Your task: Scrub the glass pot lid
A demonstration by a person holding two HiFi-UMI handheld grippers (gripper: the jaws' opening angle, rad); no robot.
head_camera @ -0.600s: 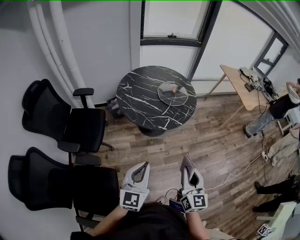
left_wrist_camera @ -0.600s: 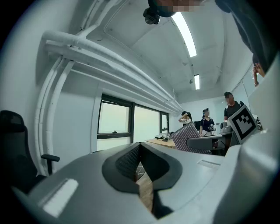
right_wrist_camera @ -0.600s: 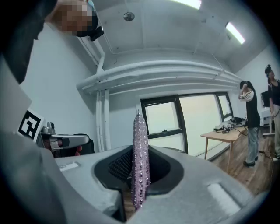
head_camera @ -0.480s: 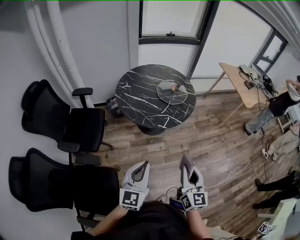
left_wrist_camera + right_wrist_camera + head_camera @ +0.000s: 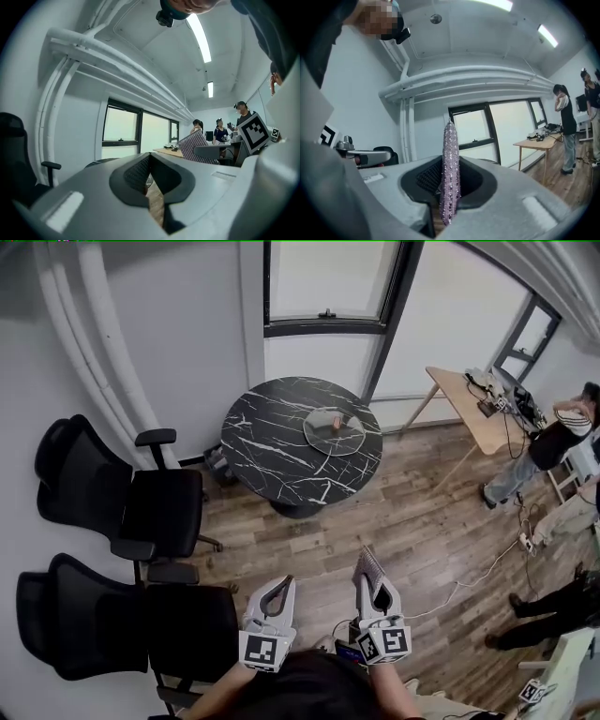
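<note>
Item, 9 o'clock: two black mesh office chairs [image 5: 141, 507], the nearer one just beside the left gripper [image 5: 283, 582], whose jaws are drawn together on nothing. Item, 12 o'clock, well apart from both grippers: round black marble-patterned table [image 5: 272, 451] bearing the clear glass pot lid [image 5: 335, 432], lying flat toward the table's right side, knob up, untouched. Item, near centre: right gripper [image 5: 374, 579], jaws clamped on the lower edge of a thin glittering pink scrubbing pad [image 5: 451, 168], which stands upright above the jaws. Item, 2 o'clock: light wooden table [image 5: 464, 404] with small clutter; beyond it, persons standing [image 5: 544, 451]. Item, 3 o'clock: white cable [image 5: 487, 570] trailing over the plank floor. Hazards, as judged: open floor lies between grippers and lid, with the near chair and the cable the likeliest snags on approach; the pad, pinched by one narrow edge, may fold or slip under pressure; the lid, unrestrained on smooth stone, may skate unless the free gripper steadies it.
</note>
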